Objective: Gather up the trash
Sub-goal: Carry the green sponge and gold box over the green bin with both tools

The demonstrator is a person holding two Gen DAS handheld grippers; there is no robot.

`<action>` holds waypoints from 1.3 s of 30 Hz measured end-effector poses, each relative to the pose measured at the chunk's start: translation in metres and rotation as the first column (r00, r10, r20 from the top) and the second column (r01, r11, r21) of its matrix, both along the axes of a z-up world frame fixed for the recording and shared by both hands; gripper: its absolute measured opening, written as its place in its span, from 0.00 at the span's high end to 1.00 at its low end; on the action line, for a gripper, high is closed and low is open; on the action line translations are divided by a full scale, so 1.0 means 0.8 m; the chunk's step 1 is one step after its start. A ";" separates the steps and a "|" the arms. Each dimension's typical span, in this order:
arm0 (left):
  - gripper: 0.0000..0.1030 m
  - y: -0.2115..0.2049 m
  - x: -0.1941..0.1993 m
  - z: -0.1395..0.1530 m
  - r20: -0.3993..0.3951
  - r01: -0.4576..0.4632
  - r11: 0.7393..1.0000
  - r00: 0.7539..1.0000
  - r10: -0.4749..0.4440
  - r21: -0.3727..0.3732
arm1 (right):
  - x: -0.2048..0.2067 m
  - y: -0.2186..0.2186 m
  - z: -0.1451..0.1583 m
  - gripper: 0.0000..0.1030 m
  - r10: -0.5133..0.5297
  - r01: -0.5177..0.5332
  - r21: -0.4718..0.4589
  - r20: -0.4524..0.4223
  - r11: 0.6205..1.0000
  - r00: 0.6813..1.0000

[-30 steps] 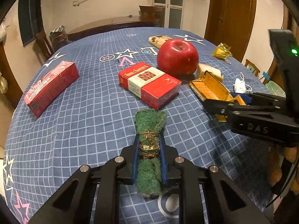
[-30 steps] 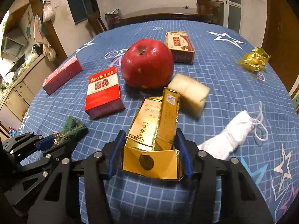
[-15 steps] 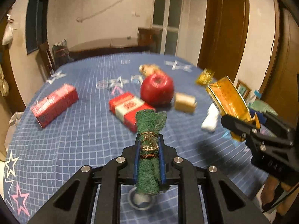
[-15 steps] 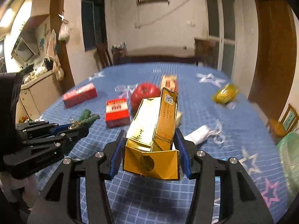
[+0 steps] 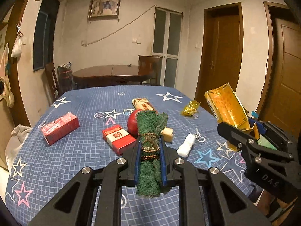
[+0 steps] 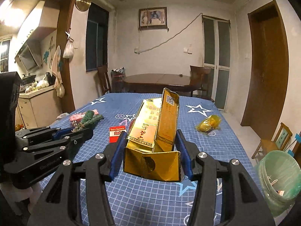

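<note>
While both of my grippers hang above the desk [image 5: 79, 162], I look first at the containers: a pale green lined bin [image 6: 278, 180] stands on the floor off the desk's right edge, with a few scraps low inside that I cannot identify. My right gripper [image 6: 150, 154] has its jaws clamped on the gold carton [image 6: 156, 131], whose end flap hangs open toward the camera; what I see of its inside looks bare. The carton sits squarely between the blue pads, tilted up and away, clear of the cloth. My left gripper [image 5: 150, 160] has its jaws pressed nearly together on the green scouring pad roll [image 5: 150, 150], bound with a brownish cord at its middle; the roll runs lengthwise between the pads and sticks out at both ends. Below it on the blue star-patterned cloth lie a red apple [image 5: 133, 122], a red cigarette pack [image 5: 118, 139], a longer red box [image 5: 60, 130] to the left, a white wad with string [image 5: 186, 146], a crumpled gold wrapper [image 5: 191, 108] and a pale block [image 5: 168, 134] beside the apple.
</note>
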State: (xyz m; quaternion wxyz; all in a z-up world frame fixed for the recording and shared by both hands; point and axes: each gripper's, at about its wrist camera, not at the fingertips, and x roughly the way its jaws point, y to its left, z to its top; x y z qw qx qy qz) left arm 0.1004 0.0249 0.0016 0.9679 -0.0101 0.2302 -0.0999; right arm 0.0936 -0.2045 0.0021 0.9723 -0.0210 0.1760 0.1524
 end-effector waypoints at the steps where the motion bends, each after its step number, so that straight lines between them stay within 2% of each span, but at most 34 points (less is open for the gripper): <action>1: 0.82 -0.003 -0.002 0.002 0.003 0.001 1.000 1.000 -0.001 0.003 | -0.001 -0.001 0.000 0.52 -0.001 0.001 0.001 -0.001 1.000 1.000; 9: 0.82 -0.017 -0.009 0.010 0.011 0.010 1.000 1.000 -0.010 0.015 | -0.011 -0.005 0.000 0.52 -0.010 0.010 0.003 -0.001 1.000 1.000; 21: 0.82 -0.049 0.015 0.007 0.000 0.047 0.998 0.999 -0.047 0.039 | -0.012 -0.042 0.004 0.52 -0.056 0.056 0.000 -0.018 0.998 0.998; 32: 0.82 -0.114 0.045 0.009 -0.002 0.119 0.991 0.993 -0.119 0.064 | -0.003 -0.097 0.003 0.52 -0.109 0.109 0.000 -0.042 0.994 0.993; 39: 0.82 -0.181 0.076 0.014 -0.005 0.219 0.974 0.976 -0.219 0.053 | -0.004 -0.161 0.016 0.52 -0.211 0.211 -0.015 -0.033 0.977 0.977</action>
